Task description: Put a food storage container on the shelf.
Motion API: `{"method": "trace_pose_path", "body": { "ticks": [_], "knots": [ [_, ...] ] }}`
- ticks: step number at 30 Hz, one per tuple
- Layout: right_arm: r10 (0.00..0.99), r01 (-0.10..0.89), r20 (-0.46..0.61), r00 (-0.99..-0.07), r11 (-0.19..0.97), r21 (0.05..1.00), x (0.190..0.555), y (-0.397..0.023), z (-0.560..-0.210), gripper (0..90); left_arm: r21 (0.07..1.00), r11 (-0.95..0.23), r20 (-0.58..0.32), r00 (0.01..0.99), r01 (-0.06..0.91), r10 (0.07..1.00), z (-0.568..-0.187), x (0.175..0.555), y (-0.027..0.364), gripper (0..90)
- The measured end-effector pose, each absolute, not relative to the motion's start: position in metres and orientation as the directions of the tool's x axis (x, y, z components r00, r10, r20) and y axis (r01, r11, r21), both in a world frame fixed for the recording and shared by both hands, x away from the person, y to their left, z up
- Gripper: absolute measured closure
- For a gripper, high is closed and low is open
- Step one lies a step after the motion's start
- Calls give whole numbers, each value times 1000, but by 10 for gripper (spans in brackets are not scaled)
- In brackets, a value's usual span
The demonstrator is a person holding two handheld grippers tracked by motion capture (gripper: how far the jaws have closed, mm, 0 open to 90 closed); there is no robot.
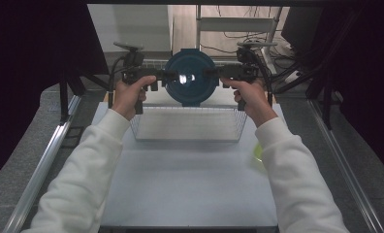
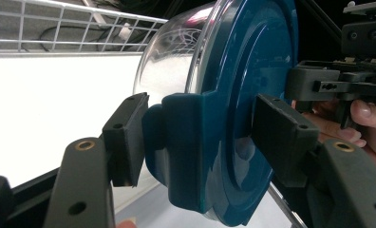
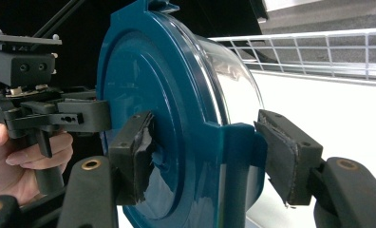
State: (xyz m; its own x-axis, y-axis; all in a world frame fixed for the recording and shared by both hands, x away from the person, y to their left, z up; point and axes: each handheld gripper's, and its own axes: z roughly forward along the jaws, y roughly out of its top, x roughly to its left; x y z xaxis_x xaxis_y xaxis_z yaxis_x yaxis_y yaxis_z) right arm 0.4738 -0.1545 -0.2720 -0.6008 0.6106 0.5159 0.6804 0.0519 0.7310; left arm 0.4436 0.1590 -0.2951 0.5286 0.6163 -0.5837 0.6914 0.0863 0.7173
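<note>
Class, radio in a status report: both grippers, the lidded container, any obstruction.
Left gripper and right gripper each clamped on a lid latch. Blue-lidded glass container held on edge above wire basket. Nothing in the way.

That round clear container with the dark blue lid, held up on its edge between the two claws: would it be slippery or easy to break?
Probably stiff: the round clear container with the dark blue lid keeps its shape while the left claw and right claw clamp its side latches. Its glossy lid looks somewhat slippery. The clear bowl could be glass, so likely heavy and breakable if dropped, though I can't tell.
</note>
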Motion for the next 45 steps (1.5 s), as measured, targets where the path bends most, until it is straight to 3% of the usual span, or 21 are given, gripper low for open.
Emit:
{"method": "trace_pose_path", "body": {
  "ticks": [20, 45],
  "knots": [
    [636, 780, 599, -486, 7, 625, 514, -152, -290, 383, 619, 170, -691, 429, 767, 581, -320, 483, 162, 386],
    [606, 860, 734, -307, -155, 487, 542, -153, -317, 379, 527, 261, -780, 339, 808, 526, -340, 504, 165, 377]
  ]
}}
